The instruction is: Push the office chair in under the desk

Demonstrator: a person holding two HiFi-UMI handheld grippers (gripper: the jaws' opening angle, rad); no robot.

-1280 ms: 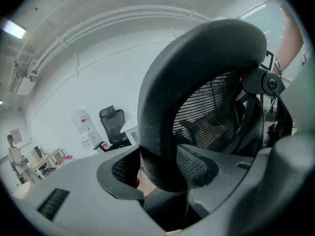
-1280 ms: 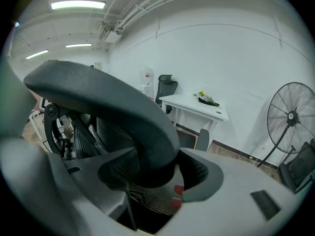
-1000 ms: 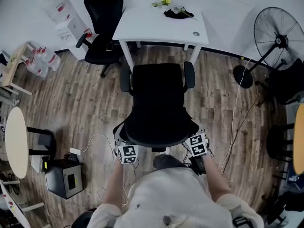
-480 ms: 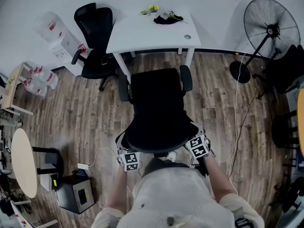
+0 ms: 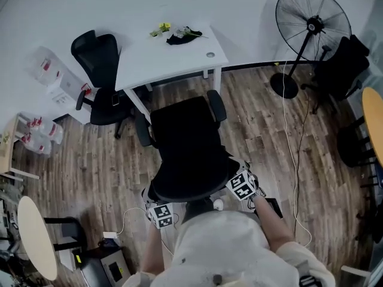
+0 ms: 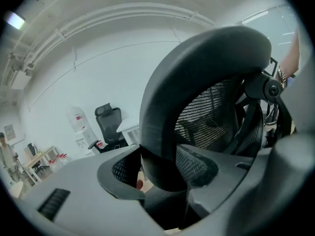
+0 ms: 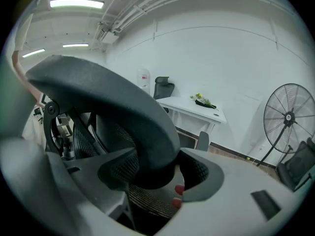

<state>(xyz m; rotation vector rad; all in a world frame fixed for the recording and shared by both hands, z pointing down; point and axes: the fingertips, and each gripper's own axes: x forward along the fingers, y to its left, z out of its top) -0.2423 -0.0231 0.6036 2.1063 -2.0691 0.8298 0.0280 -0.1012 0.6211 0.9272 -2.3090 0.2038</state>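
At the person's knees, the left gripper point(image 6: 158, 167) and right gripper point(image 7: 153, 173) each clamped the backrest rim of the office chair point(image 5: 187, 145), one per side, jaws spread wide around the frame. Chair's back-to-front axis ran away from the person, seat front pointing at the desk point(image 5: 170, 55), skewed slightly left. Seat front sat at the desk's near edge, not under it. Beyond: spare chair point(image 5: 100, 79) left, fan point(image 5: 312, 24) right.

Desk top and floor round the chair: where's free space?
The desk is bare across its near half; only flowers and a dark item at the far edge. Floor left of the office chair is bare wood. Right of it a cable trails toward the fan.
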